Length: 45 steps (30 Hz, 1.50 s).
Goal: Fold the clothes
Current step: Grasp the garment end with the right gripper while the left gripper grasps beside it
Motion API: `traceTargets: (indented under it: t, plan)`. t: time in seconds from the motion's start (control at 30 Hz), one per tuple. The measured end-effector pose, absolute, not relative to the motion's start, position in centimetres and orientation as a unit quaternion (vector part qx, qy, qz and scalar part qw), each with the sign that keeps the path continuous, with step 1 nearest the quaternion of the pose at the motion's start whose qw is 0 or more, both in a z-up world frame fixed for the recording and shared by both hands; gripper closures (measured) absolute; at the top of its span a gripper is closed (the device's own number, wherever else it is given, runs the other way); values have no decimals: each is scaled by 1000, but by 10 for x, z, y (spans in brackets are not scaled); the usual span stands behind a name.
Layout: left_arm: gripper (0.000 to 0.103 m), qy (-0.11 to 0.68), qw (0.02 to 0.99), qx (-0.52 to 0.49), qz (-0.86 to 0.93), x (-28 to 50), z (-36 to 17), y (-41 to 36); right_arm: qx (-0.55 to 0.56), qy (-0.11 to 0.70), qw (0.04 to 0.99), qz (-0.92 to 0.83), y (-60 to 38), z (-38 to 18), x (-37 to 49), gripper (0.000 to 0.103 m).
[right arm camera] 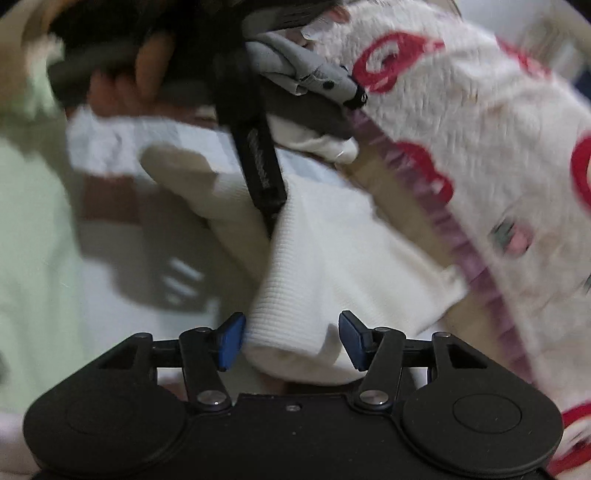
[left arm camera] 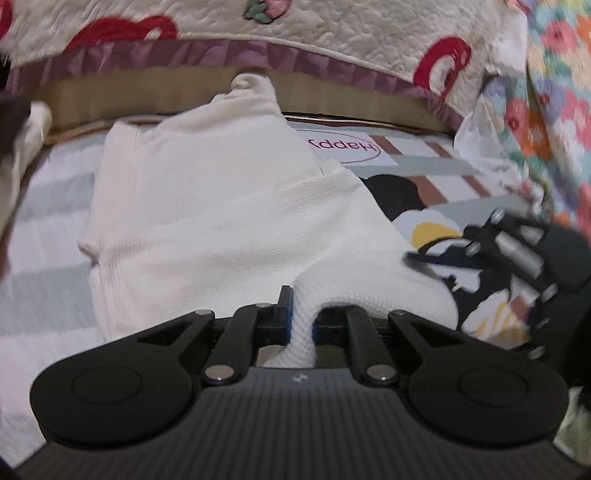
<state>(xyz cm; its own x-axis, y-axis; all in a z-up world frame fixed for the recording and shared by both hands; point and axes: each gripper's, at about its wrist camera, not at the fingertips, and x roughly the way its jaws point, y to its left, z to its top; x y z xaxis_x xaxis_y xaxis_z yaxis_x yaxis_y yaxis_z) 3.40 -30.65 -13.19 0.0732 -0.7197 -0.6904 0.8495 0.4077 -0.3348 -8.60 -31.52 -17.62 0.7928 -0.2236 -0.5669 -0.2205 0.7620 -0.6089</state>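
A white ribbed garment lies spread on the printed bed sheet, with one end bunched toward me. My left gripper is shut on a raised fold of that garment, and the cloth is pinched between its blue pads. In the right wrist view the same garment runs down between the blue pads of my right gripper. Its jaws stand apart, and the right pad is clear of the cloth. The left gripper's black finger shows further up on the garment, with a hand behind it.
A cream quilted blanket with red shapes and a purple trim lies along the far side, above a brown cardboard strip. A floral cloth hangs at the right. The right gripper's black body sits at the garment's right edge.
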Motion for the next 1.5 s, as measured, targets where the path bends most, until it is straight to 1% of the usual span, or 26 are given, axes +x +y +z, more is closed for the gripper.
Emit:
traceTargets:
  t: [0.13,0.17,0.23,0.3,0.33,0.37,0.4,0.43,0.47,0.5,0.57,0.63,0.67,0.73,0.77,0.8,0.83,0.87,0.93,1.1,1.2,1.27,1.3,1.33,1.4,1.5]
  plan:
    - [95,470,702,-27,-534,54,-137,-294,-368,330,869,4,-310,-193,-76,42]
    - [95,470,702,-30,-534,55,-137,-292,-367,326,871,7,-310,-193,-76,39]
    - [95,471,700,-34,-536,55,-137,-292,-383,312,870,2,-308,-195,-76,40]
    - [95,471,700,-38,-535,54,-138,-292,-412,291,864,-13,-310,-197,-76,44]
    - [95,463,706,-28,-536,52,-137,-292,-414,279,866,-16,-313,-195,-76,52]
    - [95,452,713,-15,-536,50,-135,-292,-408,271,871,-18,-316,-191,-77,75]
    - [93,441,720,-1,-536,47,-134,-291,-392,267,880,-23,-320,-184,-78,76]
    - [88,430,723,15,-540,43,-132,-290,-373,264,889,-29,-325,-175,-79,77]
    - [80,420,725,37,-544,37,-130,-289,-354,260,898,-35,-329,-167,-80,78]
    - [76,407,727,65,-549,29,-129,-289,-328,261,907,-41,-335,-158,-81,78]
    - [62,371,739,147,-544,8,-131,-291,-277,263,923,-51,-348,-142,-85,79]
    - [56,331,749,240,-522,-14,-141,-295,-243,263,932,-53,-357,-134,-90,79]
    - [56,310,751,285,-509,-25,-146,-297,-225,263,937,-54,-362,-131,-92,79]
    - [57,286,761,318,-488,-30,-152,-297,-200,264,942,-54,-368,-128,-97,79]
    - [73,274,771,323,-476,-30,-152,-296,-191,263,944,-53,-370,-127,-98,79]
    - [86,268,780,317,-468,-26,-149,-293,-182,263,946,-52,-372,-126,-99,80]
    - [94,264,789,306,-463,-20,-143,-290,-176,261,948,-51,-374,-124,-99,80]
    - [96,260,797,296,-457,-15,-138,-286,-171,260,949,-50,-375,-123,-99,80]
    - [96,251,809,275,-455,-9,-123,-277,-153,259,953,-41,-379,-119,-101,80]
    - [96,216,796,299,-479,-40,-74,-231,-83,268,960,9,-382,-98,-126,80]
    - [96,226,760,315,-522,-72,-41,-191,102,287,948,96,-405,-77,-156,80]
    - [94,253,737,307,-546,-87,-31,-176,149,304,931,138,-412,-69,-175,80]
    - [94,267,727,303,-556,-91,-31,-173,160,317,922,157,-413,-65,-185,80]
    - [91,281,717,300,-564,-94,-33,-171,163,328,916,165,-412,-64,-191,80]
    - [89,291,712,304,-562,-96,-45,-174,157,347,910,164,-410,-68,-198,80]
    - [84,300,716,313,-547,-92,-62,-182,158,346,913,149,-413,-76,-199,80]
